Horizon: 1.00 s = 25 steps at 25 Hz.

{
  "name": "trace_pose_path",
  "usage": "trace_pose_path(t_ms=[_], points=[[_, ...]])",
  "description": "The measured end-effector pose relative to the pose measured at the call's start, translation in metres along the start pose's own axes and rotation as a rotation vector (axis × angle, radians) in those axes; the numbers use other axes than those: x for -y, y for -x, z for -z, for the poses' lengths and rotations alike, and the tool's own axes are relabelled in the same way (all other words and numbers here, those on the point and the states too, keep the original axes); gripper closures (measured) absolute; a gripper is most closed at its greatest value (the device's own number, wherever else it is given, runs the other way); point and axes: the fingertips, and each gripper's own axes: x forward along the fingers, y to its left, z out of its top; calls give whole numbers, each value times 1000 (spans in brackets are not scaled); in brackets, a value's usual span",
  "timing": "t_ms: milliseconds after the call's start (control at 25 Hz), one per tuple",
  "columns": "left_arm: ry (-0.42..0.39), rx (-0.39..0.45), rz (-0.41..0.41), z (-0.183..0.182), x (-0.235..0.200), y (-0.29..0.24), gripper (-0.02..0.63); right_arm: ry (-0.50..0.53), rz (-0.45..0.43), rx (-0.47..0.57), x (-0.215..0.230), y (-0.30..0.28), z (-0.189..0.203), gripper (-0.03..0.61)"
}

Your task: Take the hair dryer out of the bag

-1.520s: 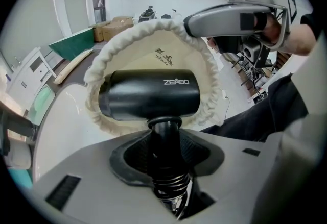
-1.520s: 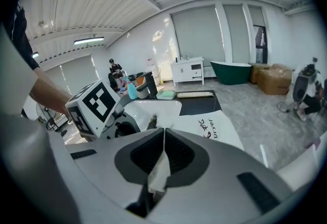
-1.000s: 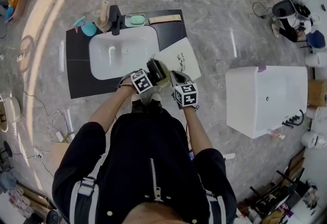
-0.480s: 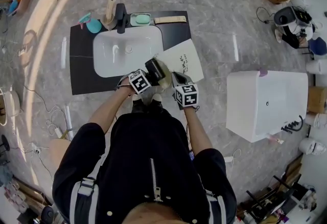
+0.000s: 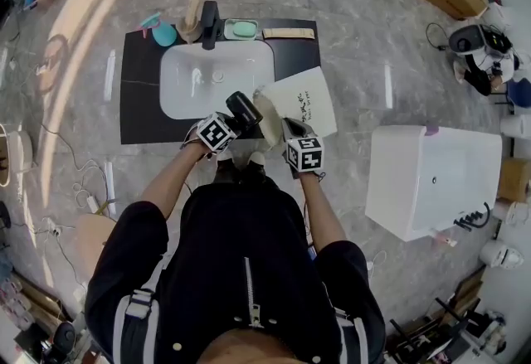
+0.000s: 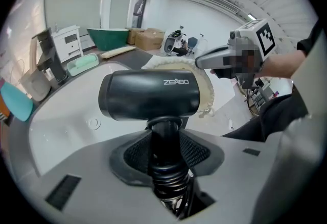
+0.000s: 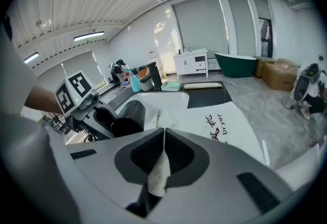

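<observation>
Left tool [image 6: 166,154] clamps dryer [image 6: 148,94] by its handle; right tool [image 7: 162,159] pinches bag [image 7: 225,126] rim. Dryer looks clear of bag mouth, held near sink [image 5: 217,76]. Extraction seemingly done; setting down remains

The hair dryer [image 6: 148,96] is black plastic, smooth with a soft sheen, and the end of its handle is ribbed. The bag [image 5: 303,99] is off-white cloth, matt and lightly creased. The left tool [image 6: 164,146] is matt grey plastic with rough, cross-hatched dark pads [image 6: 135,154]. The basin [image 5: 217,76] is glossy white, the worktop [image 5: 137,105] matt black, and the floor [image 5: 357,14] polished grey stone.
</observation>
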Motion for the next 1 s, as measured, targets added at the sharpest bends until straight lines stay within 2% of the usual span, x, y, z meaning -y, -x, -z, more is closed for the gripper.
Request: trace_pose_path(t_ms=[360, 1000], points=[[141, 91, -82, 23, -20, 35, 436, -16, -34, -65, -3, -22, 12, 560], [389, 218, -206, 81, -42, 84, 436, 40, -101, -200, -15, -66, 43, 560]])
